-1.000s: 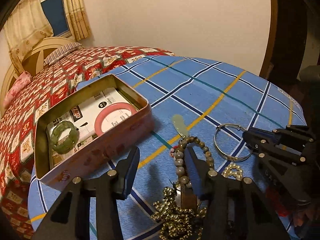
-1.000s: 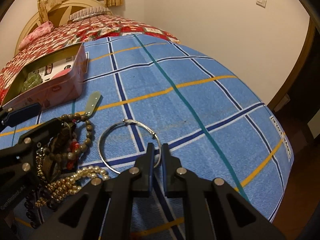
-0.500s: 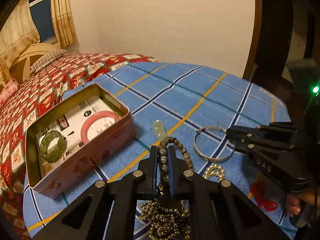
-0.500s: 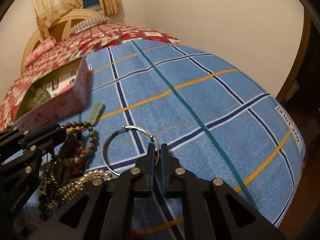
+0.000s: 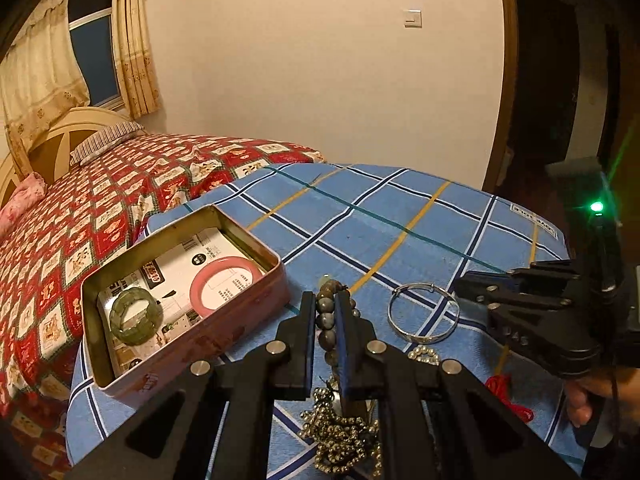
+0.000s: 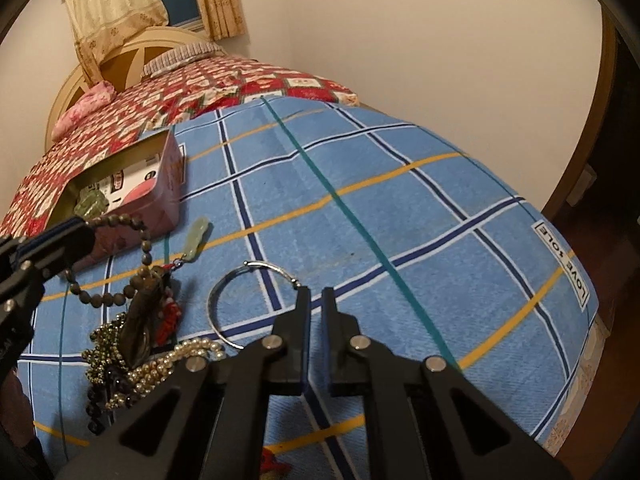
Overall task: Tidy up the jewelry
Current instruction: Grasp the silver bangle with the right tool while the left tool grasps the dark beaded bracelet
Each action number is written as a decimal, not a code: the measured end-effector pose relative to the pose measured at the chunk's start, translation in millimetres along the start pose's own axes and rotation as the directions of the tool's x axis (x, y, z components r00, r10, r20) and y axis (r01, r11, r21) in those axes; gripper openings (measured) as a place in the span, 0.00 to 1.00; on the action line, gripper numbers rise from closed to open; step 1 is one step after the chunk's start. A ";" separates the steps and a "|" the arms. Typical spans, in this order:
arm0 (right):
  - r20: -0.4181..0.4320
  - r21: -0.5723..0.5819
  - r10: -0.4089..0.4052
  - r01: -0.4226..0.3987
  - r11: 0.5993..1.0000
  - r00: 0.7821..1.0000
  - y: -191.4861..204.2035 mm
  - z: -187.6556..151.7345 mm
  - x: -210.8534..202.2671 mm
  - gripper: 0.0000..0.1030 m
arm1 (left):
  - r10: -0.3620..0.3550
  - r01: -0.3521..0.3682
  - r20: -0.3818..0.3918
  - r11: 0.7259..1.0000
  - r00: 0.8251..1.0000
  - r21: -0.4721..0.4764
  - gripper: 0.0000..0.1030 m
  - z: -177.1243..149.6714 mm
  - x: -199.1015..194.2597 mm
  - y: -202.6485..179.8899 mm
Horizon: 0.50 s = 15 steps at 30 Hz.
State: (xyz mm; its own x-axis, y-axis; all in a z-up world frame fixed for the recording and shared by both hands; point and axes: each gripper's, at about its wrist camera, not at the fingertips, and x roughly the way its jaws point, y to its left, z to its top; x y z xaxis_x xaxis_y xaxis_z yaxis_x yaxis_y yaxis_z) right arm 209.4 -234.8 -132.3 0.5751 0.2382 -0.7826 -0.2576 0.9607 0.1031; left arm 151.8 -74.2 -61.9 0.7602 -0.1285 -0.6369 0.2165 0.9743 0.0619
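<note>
A blue plaid cloth (image 6: 360, 208) covers the worktop beside the bed (image 5: 120, 184). On the cloth lie an open pink tin (image 5: 208, 332), a silver bangle (image 5: 424, 312), a pale green pendant (image 6: 196, 240), a red cord (image 5: 508, 396), and a tangled heap of bead strands (image 6: 132, 360).

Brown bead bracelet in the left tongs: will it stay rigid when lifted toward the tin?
Probably not. The bead bracelet is a strung loop, already drooping from the left tongs, so expect swing. It overlaps the tangled jewelry pile and may drag it.
</note>
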 end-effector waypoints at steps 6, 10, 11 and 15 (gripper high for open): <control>-0.075 -0.051 -0.023 0.019 0.998 0.997 9.7 3.0 24.3 0.22 | 0.007 -0.007 -0.001 1.000 1.000 -0.005 0.08 -2.8 -0.4 3.4; -0.078 -0.109 -0.043 0.034 0.993 0.996 19.3 3.7 27.4 0.05 | 0.010 -0.010 0.003 1.000 1.000 0.000 0.08 -4.3 -2.3 3.2; -0.079 -0.104 -0.034 0.026 0.994 0.996 18.8 3.2 26.2 0.04 | 0.013 -0.013 0.009 1.000 1.000 0.001 0.08 -4.1 -5.3 3.3; -0.037 -0.112 -0.043 0.038 0.993 0.998 21.8 3.1 13.2 0.04 | 0.030 -0.030 0.037 1.000 0.999 -0.003 0.08 0.9 -16.9 10.4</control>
State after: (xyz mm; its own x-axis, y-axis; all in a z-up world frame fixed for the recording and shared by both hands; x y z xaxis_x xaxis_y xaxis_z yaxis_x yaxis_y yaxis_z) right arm 213.9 -210.3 -138.5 0.5568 0.1915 -0.8083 -0.3205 0.9472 0.0036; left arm 141.7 -62.0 -49.8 0.7888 -0.1060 -0.6055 0.1917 0.9783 0.0785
